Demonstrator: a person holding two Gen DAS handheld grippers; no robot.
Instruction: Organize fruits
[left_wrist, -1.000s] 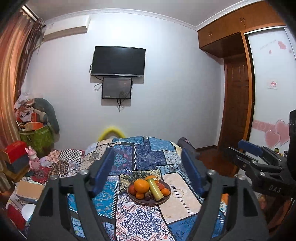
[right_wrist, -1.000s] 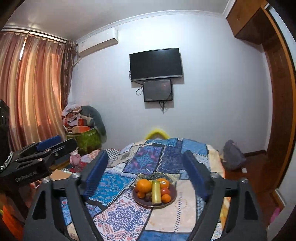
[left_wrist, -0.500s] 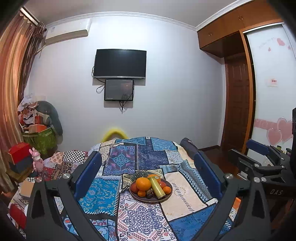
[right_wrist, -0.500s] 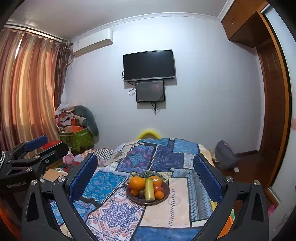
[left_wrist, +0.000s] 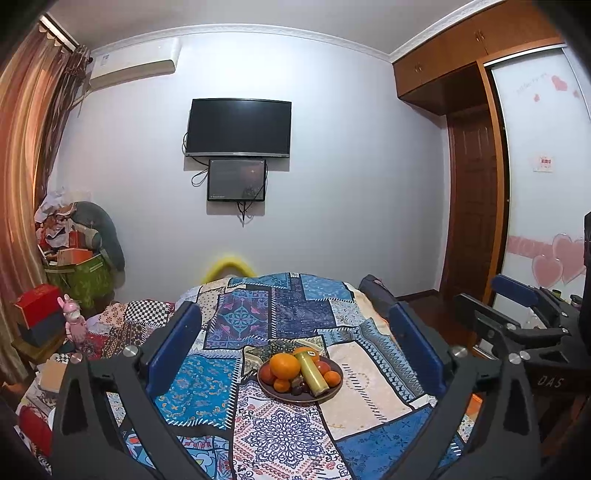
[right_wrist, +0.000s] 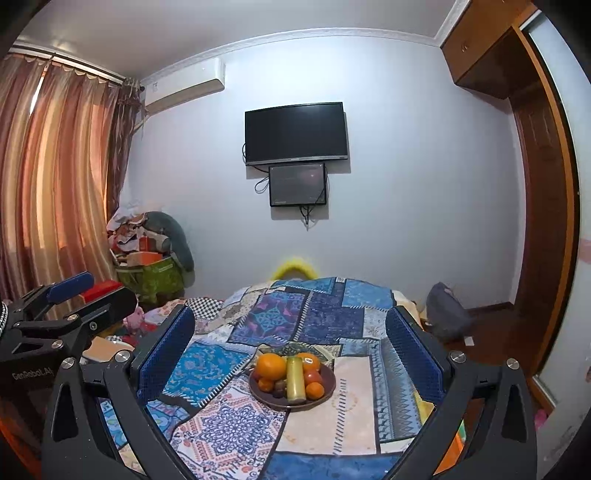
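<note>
A dark round plate (left_wrist: 334, 367) (right_wrist: 328, 373) sits on a patchwork quilt (left_wrist: 288, 314) (right_wrist: 321, 314) covering a table. It holds a large orange (left_wrist: 284, 364) (right_wrist: 271, 365), several smaller oranges and red fruits, and a yellow-green cylinder (left_wrist: 313, 371) (right_wrist: 295, 374). My left gripper (left_wrist: 295, 350) is open and empty, held back from the plate. My right gripper (right_wrist: 290, 347) is open and empty too. The right gripper also shows at the right of the left wrist view (left_wrist: 524, 314); the left one shows at the left of the right wrist view (right_wrist: 70, 299).
A TV (left_wrist: 238, 127) and a small screen hang on the far wall. Boxes and a green bag (left_wrist: 79, 277) are piled at the left. A dark bag (right_wrist: 447, 314) lies on the floor right of the table, by a wooden door (left_wrist: 472, 206).
Both grippers' jaws have opened wider. Both views have shifted slightly, and the plate now sits closer to centre between the fingers.
</note>
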